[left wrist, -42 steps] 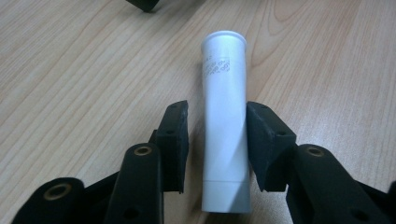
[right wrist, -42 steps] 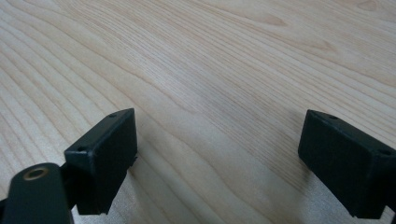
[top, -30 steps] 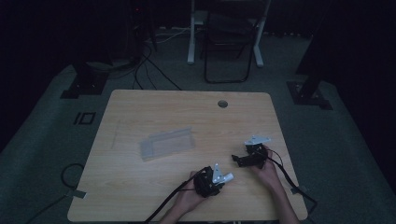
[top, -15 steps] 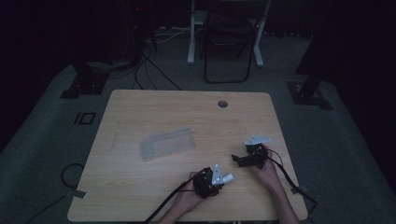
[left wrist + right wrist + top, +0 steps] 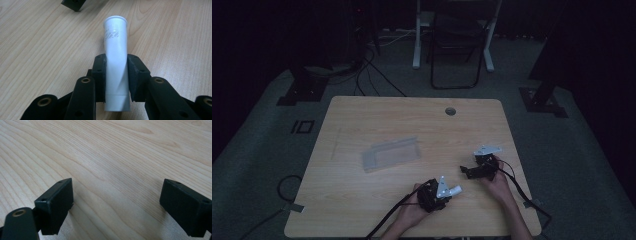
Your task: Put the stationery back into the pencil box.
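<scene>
My left gripper (image 5: 116,75) is shut on a white plastic tube (image 5: 115,57), which sticks out forward between the pads just above the wooden table; small print runs near its rimmed far end. In the high view the left gripper (image 5: 451,192) sits near the table's front edge with the white tube (image 5: 455,190) pointing right. My right gripper (image 5: 117,202) is open over bare wood with nothing between its jaws. From above, the right gripper (image 5: 465,170) lies at the front right, pointing left, a short way from the tube.
A clear plastic bag (image 5: 391,154) lies flat at the middle of the table (image 5: 362,115). A round cable hole (image 5: 450,111) sits near the far edge. A folding chair (image 5: 454,45) and stand bases are on the floor behind. Cables trail off the front edge.
</scene>
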A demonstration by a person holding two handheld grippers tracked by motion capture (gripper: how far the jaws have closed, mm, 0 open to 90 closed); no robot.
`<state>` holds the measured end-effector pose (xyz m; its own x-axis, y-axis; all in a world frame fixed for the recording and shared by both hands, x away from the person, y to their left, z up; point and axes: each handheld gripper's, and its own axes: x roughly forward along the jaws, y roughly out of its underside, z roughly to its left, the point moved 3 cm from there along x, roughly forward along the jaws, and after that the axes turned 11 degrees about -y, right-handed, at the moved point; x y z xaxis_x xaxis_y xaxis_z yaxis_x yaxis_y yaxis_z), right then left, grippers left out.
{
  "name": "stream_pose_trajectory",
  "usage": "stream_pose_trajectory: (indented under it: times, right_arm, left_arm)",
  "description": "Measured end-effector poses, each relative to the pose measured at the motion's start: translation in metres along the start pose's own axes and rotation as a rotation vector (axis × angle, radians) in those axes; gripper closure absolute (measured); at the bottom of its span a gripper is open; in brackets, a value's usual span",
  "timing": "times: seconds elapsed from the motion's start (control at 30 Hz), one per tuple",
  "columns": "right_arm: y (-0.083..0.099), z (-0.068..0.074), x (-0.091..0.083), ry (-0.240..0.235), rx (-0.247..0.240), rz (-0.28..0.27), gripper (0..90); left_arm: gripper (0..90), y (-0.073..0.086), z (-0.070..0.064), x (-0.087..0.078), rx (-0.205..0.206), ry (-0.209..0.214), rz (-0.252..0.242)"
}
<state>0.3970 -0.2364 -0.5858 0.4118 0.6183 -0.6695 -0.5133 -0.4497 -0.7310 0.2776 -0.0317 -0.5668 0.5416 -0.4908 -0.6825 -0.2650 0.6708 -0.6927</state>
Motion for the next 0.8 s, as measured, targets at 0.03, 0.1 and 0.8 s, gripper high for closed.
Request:
stream_pose_trajectory:
  times: [0.03,0.1,0.8]
  right_arm:
    - [0.000,0.000,0.000,0.000,0.000,0.001,11.6]
    - [0.000,0.000,0.000,0.000,0.001,-0.001,11.6]
    - [0.000,0.000,0.000,0.000,0.001,-0.001,11.6]
  left_arm:
    - [70.6,0.000,0.001,-0.001,-0.001,0.000,-0.001]
    - [70.6,0.000,0.003,-0.001,-0.006,-0.002,-0.006]
    - [70.6,-0.001,0.016,-0.012,-0.007,-0.019,-0.022]
